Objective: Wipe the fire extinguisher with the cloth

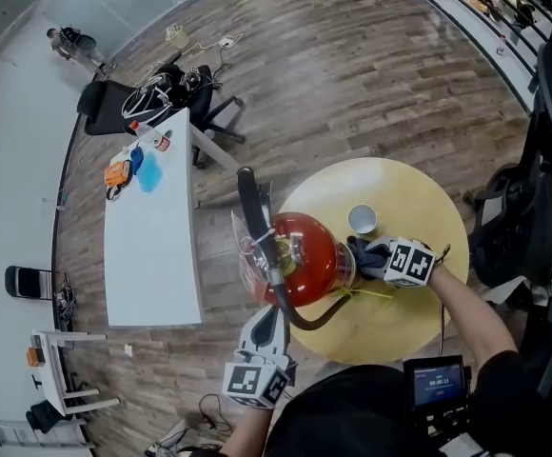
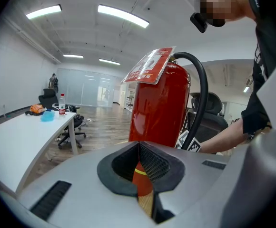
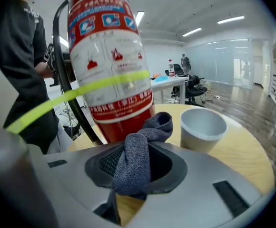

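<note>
A red fire extinguisher [image 1: 300, 255] stands upright on the round yellow table [image 1: 419, 193], its black hose [image 1: 255, 222] curving over the top and down the near side. My right gripper [image 1: 376, 258] is shut on a grey cloth [image 3: 137, 158], and the cloth's bunched end touches the cylinder [image 3: 112, 70] low down, just under the white label. My left gripper [image 1: 265, 324] sits at the near left of the extinguisher [image 2: 159, 108], its jaws together with nothing held between them. The hose [image 2: 202, 94] hangs to the right of that gripper [image 2: 139, 177].
A white paper cup [image 1: 363, 219] stands on the table right beside the cloth and extinguisher; it shows in the right gripper view too [image 3: 202, 127]. A yellow strap [image 3: 81, 96] hangs off the extinguisher. A long white desk [image 1: 152, 255] and office chair [image 1: 162, 93] stand to the left.
</note>
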`<state>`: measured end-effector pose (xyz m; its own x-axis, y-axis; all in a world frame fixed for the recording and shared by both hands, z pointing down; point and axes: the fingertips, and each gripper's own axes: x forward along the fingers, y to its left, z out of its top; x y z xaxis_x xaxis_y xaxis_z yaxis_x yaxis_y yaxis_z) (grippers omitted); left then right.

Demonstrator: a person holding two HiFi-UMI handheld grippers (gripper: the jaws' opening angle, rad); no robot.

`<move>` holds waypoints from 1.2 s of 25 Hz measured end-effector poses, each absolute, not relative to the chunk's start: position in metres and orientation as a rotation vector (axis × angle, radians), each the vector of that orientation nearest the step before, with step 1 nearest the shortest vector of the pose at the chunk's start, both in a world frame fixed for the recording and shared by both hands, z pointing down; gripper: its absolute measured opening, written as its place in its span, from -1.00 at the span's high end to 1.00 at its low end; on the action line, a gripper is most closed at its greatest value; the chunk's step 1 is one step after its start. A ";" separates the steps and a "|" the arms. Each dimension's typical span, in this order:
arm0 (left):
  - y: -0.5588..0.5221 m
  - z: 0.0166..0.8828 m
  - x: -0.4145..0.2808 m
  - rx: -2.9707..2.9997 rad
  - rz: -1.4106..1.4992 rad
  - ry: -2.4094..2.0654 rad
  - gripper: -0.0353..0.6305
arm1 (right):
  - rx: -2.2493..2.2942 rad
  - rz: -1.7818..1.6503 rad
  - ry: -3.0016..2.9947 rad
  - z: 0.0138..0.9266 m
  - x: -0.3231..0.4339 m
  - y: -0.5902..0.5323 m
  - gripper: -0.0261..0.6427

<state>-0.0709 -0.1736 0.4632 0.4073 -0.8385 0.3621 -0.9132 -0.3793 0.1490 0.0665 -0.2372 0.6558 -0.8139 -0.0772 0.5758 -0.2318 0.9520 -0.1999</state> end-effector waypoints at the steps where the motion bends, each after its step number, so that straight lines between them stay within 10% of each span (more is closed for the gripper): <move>1: -0.173 0.463 -0.069 2.344 0.326 -1.515 0.82 | 0.241 0.374 -2.511 0.663 0.066 -0.234 0.57; 21: -0.160 0.467 -0.086 2.489 0.260 -1.272 0.82 | 1.061 0.831 -2.588 0.639 0.026 -0.144 0.57; 30: -0.149 0.459 -0.123 2.586 0.173 -1.104 0.82 | 1.524 0.385 -2.723 0.491 0.020 -0.135 0.57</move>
